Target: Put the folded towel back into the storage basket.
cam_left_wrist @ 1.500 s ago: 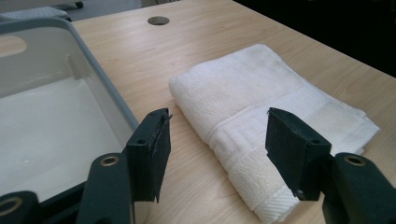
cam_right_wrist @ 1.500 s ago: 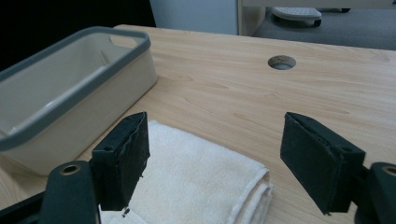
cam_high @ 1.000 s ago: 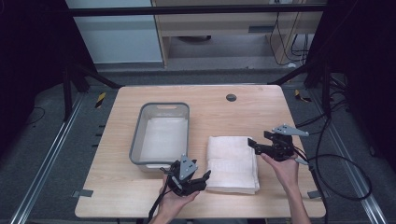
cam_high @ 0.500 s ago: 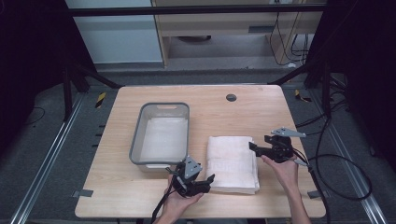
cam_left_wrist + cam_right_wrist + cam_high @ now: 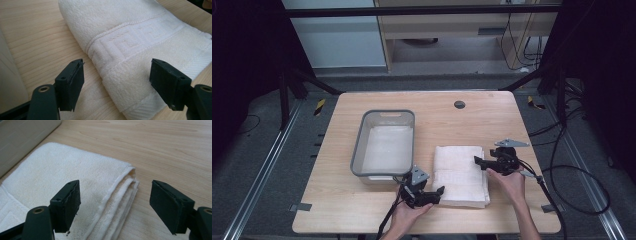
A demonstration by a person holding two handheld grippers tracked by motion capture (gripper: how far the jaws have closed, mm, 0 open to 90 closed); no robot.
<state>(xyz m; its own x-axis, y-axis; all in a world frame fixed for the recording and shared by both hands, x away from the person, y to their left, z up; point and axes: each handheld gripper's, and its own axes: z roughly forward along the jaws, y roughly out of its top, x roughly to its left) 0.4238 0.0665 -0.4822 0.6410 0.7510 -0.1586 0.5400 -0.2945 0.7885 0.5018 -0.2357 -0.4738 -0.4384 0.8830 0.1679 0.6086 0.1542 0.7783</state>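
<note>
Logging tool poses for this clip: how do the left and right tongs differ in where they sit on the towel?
The left tongs sit at the towel's near left corner; the right tongs sit at its far right edge. The left tongs straddle the patterned band; the right tongs straddle the stacked folded layers. Both are open and grip nothing.

The grey bin (image 5: pixel 384 144) blocks the table's (image 5: pixel 337 210) left-centre, just beside the folded towel (image 5: pixel 460 170). The far edge, the right edge and the near-left corner lie bare for passage.
</note>
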